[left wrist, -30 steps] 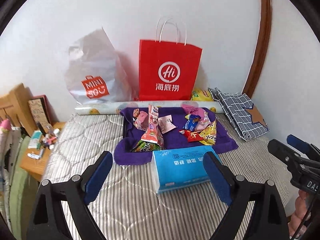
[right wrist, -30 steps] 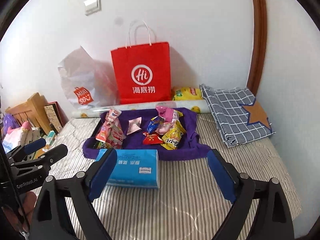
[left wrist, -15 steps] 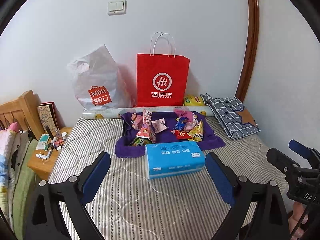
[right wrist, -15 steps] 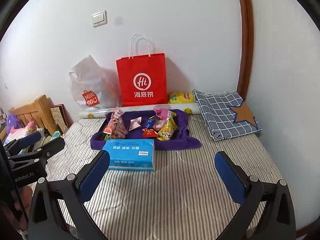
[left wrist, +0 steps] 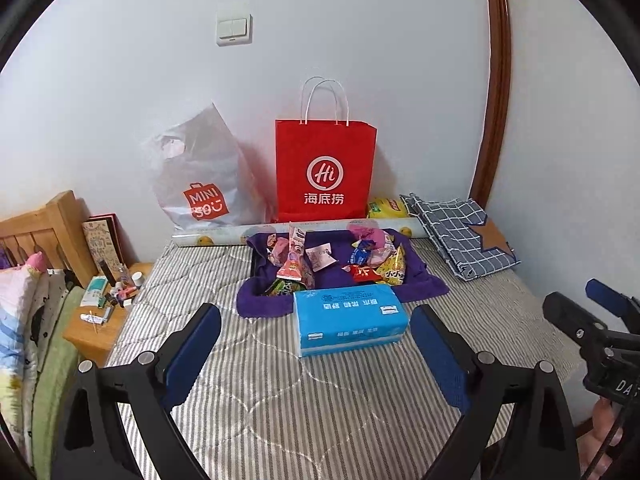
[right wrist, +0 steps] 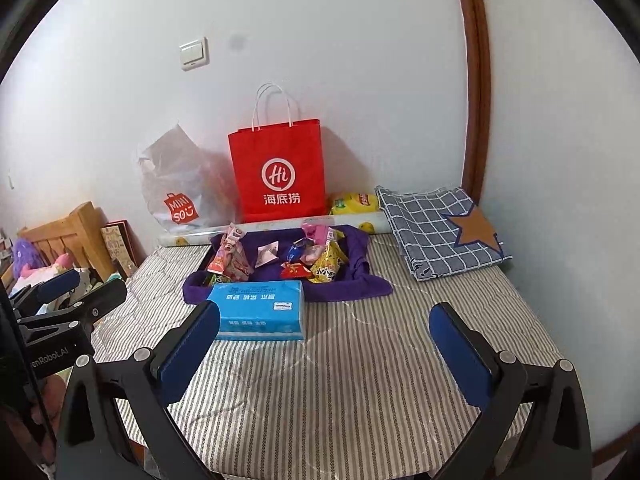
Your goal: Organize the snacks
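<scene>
Striped bedding [left wrist: 320, 400] covers a bed set against a white wall, where a red bag [left wrist: 325, 170] and a grey bag [left wrist: 200, 176] lean. Before them a purple cloth [left wrist: 416, 276] lines a shallow tray, and the snacks [left wrist: 344, 258] lie on it in a loose heap, packets crossing one another. A blue tissue pack [left wrist: 348, 318] sits just in front, touching the cloth's near edge. Both grippers hang well back from all this: the left gripper [left wrist: 316, 354] is spread wide and empty, and so is the right gripper [right wrist: 326, 344]. Judging by the pile, the snacks are gathered in one place but not sorted or lined up. That would fit either a collected heap awaiting tidying or a finished gathering into the tray.
</scene>
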